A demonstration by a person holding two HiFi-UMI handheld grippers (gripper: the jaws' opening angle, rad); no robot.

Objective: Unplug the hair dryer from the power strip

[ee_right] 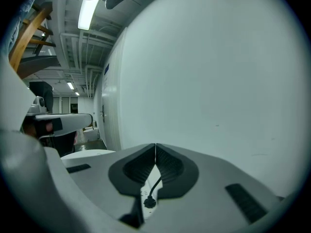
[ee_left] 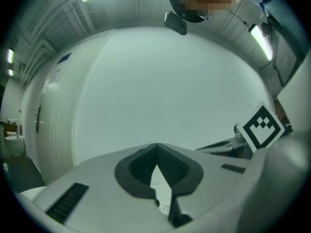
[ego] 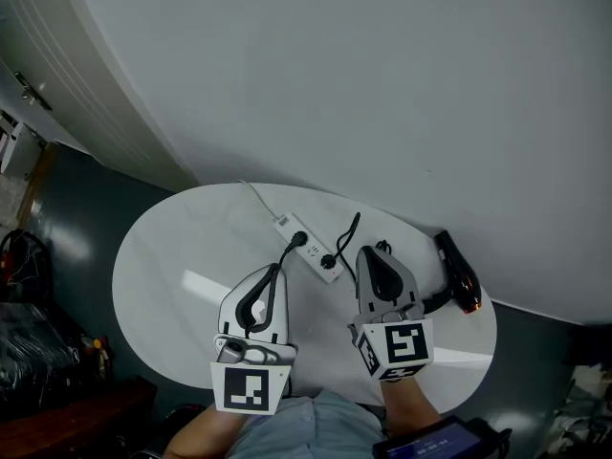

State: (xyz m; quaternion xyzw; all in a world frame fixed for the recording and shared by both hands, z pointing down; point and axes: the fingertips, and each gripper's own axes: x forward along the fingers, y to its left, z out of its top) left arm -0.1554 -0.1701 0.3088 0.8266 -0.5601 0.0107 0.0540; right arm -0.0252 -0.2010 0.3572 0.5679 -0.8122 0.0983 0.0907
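A white power strip lies across the middle of the oval white table. Two black plugs sit in it, one at its far end and one at its near end. The black hair dryer rests near the table's right edge. My left gripper is shut and empty, its tips just short of the far plug's cable. My right gripper is also shut and empty, to the right of the near plug. In the right gripper view a plug on the strip shows below the closed jaws.
The strip's white cord runs towards the table's far edge. A curved white wall stands right behind the table. Dark floor and clutter lie to the left. A dark device sits by the person's lap at the bottom.
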